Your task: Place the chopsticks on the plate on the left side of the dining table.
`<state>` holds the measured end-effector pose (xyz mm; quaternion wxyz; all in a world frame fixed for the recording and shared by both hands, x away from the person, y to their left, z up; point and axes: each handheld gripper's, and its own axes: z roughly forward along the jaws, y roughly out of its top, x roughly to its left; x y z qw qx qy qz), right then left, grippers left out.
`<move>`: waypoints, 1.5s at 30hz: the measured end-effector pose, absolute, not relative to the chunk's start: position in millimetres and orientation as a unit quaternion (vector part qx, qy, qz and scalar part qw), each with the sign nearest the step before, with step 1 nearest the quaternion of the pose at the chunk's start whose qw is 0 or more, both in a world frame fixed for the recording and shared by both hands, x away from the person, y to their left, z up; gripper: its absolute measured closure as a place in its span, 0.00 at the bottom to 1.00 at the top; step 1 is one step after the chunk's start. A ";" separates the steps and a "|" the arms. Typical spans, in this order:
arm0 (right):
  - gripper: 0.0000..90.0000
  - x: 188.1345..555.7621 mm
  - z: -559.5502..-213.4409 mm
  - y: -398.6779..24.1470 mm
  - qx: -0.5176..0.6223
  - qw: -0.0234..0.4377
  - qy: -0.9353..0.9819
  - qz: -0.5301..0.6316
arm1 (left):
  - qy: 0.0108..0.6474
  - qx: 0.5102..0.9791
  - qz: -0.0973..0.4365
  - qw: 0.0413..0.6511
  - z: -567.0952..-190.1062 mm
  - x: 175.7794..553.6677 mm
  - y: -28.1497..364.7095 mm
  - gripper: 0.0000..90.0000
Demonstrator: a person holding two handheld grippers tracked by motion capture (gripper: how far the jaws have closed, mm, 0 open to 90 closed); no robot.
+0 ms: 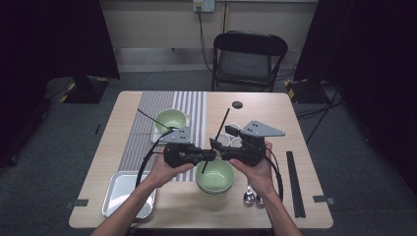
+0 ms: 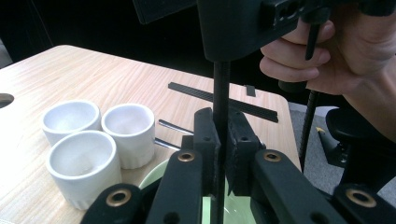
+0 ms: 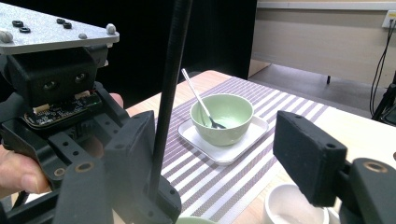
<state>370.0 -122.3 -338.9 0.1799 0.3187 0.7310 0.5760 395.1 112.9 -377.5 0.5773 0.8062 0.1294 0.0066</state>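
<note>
My left gripper (image 1: 211,155) is shut on a thin black chopstick (image 1: 222,124), which slants up and away over the near green bowl (image 1: 216,178). In the left gripper view the chopstick (image 2: 220,88) stands upright, pinched between the two pads (image 2: 221,140). My right gripper (image 1: 217,145) faces the left one from the right, jaws open. In the right gripper view the chopstick (image 3: 170,84) runs along the inner side of the left jaw, while the right jaw stands well clear of it (image 3: 224,154). The left gripper's body (image 3: 56,93) is close in front.
A second green bowl (image 1: 171,119) with a spoon sits on a white square plate on the striped mat (image 1: 157,103). Three white cups (image 1: 231,135) stand behind the grippers. Two spoons (image 1: 249,196) and black chopsticks (image 1: 295,184) lie right; a metal tray (image 1: 120,194) front left.
</note>
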 end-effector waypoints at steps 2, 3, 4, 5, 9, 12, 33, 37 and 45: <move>0.32 370.6 -338.7 -124.3 0.320 0.181 0.730 0.576 | 0.131 0.803 0.002 0.581 -377.8 395.8 113.7 0.94; 0.32 370.5 -338.3 -125.3 0.322 0.182 0.729 0.576 | 0.131 0.802 0.000 0.583 -377.5 396.2 114.6 0.94; 0.32 370.5 -338.3 -125.3 0.322 0.182 0.729 0.576 | 0.131 0.802 0.000 0.583 -377.5 396.2 114.6 0.94; 0.32 370.7 -337.9 -127.3 0.323 0.181 0.727 0.579 | 0.132 0.798 -0.006 0.588 -377.2 397.1 116.1 0.94; 0.32 371.1 -337.6 -129.9 0.326 0.183 0.724 0.580 | 0.139 0.792 -0.019 0.594 -377.5 398.7 117.7 0.95; 0.32 371.5 -337.6 -130.9 0.326 0.182 0.723 0.581 | 0.137 0.794 -0.017 0.592 -377.2 398.8 118.5 0.95; 0.32 376.6 -339.6 -146.7 0.348 0.198 0.708 0.581 | 0.146 0.793 -0.013 0.592 -376.6 403.6 127.9 0.96; 0.31 375.2 -336.4 -150.3 0.350 0.206 0.703 0.584 | 0.148 0.791 -0.015 0.594 -376.3 403.0 127.1 0.95; 0.31 375.3 -337.0 -152.4 0.352 0.219 0.701 0.581 | 0.144 0.788 -0.017 0.598 -370.2 400.3 128.5 0.96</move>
